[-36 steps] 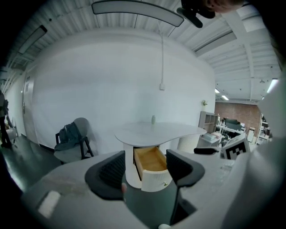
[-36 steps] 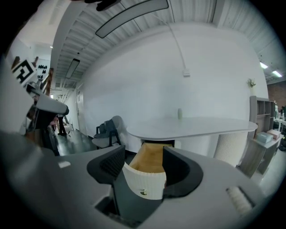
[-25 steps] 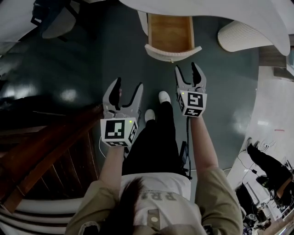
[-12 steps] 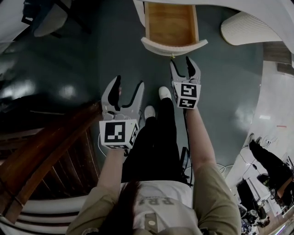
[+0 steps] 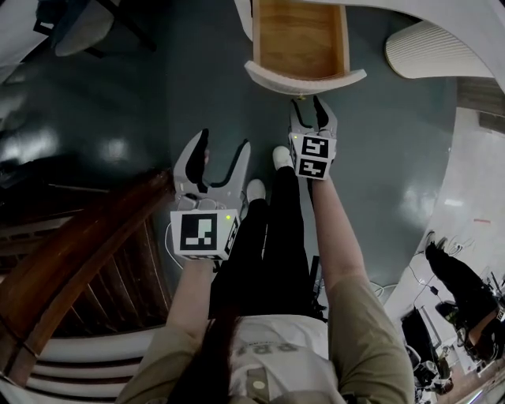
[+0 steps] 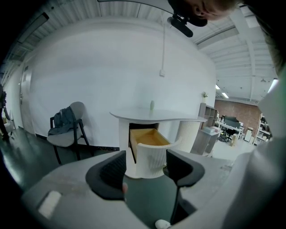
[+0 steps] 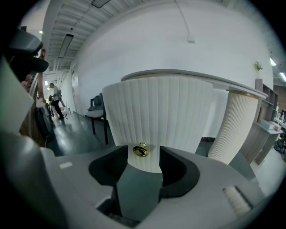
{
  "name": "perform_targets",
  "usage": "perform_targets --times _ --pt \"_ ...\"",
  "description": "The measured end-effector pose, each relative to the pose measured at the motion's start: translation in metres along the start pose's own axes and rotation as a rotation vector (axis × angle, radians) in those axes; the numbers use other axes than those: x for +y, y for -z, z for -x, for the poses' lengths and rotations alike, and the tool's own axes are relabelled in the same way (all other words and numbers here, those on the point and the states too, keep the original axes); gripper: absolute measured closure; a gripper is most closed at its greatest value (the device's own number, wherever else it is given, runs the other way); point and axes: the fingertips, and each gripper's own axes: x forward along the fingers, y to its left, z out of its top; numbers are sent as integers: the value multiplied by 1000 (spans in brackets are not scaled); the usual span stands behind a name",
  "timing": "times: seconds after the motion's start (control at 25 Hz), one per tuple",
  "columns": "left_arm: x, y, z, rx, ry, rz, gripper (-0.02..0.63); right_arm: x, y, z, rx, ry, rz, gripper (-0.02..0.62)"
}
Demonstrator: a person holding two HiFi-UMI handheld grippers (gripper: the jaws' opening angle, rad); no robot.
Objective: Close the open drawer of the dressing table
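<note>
The dressing table (image 5: 450,20) has its drawer (image 5: 304,79) pulled out, showing a wooden inside and a ribbed white curved front. My right gripper (image 5: 308,106) sits just before that front. In the right gripper view the drawer's brass knob (image 7: 140,150) lies in line with the gap of the right gripper (image 7: 143,157), just beyond the tips. Its jaws are closing and the pads do not touch the knob. My left gripper (image 5: 221,147) hangs further back over the dark floor, open and empty. The drawer (image 6: 149,150) stands beyond the left gripper (image 6: 145,164) in the left gripper view.
A ribbed white pedestal (image 5: 426,51) stands right of the drawer. A chair (image 6: 67,129) with a jacket is off to the left by the wall. A wooden stair rail (image 5: 79,260) runs along my left. White shoes (image 5: 282,158) show below the grippers.
The right gripper moved forward to the drawer front and its jaws narrowed. The left gripper barely shifted.
</note>
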Motion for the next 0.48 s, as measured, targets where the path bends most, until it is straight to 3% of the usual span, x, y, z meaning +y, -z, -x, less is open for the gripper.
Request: perform_targets --times 0.48 --pt "0 2 -10 3 -26 1 316 0 14 -14 30 22 14 459"
